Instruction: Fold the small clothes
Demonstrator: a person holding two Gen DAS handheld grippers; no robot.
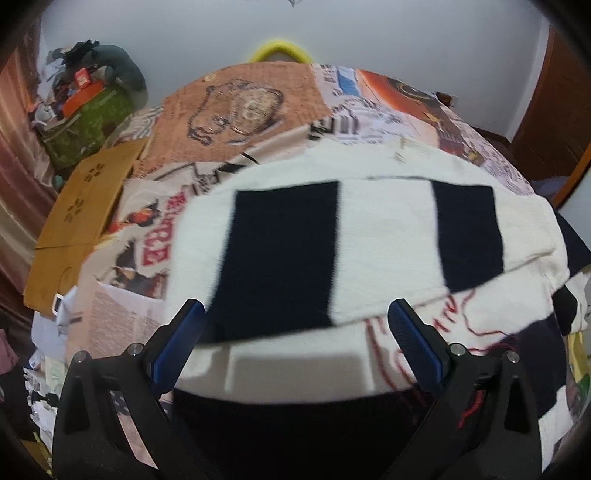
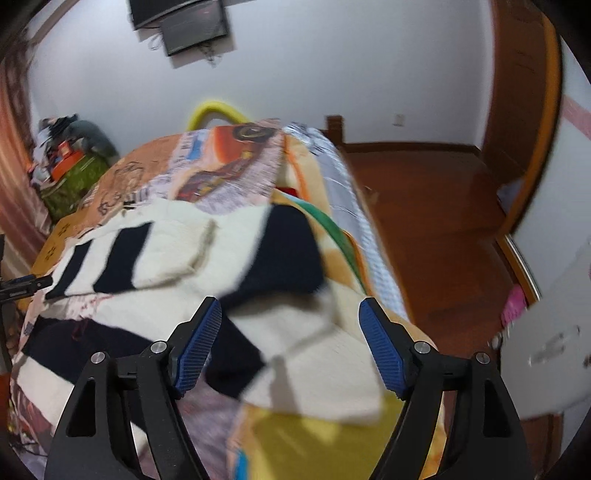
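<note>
Sweater (image 1: 384, 236) blurred, lower edge cut off.

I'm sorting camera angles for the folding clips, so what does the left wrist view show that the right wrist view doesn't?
Only the left wrist view shows the open left gripper close up over the striped sweater, red stitching on the cloth, and the whole wooden board on the bed's left side. Only the right wrist view shows the open right gripper, the wall screen, the wooden floor and the sweater's loose corner. Both share the sweater, the printed bedspread and the yellow hoop.
</note>
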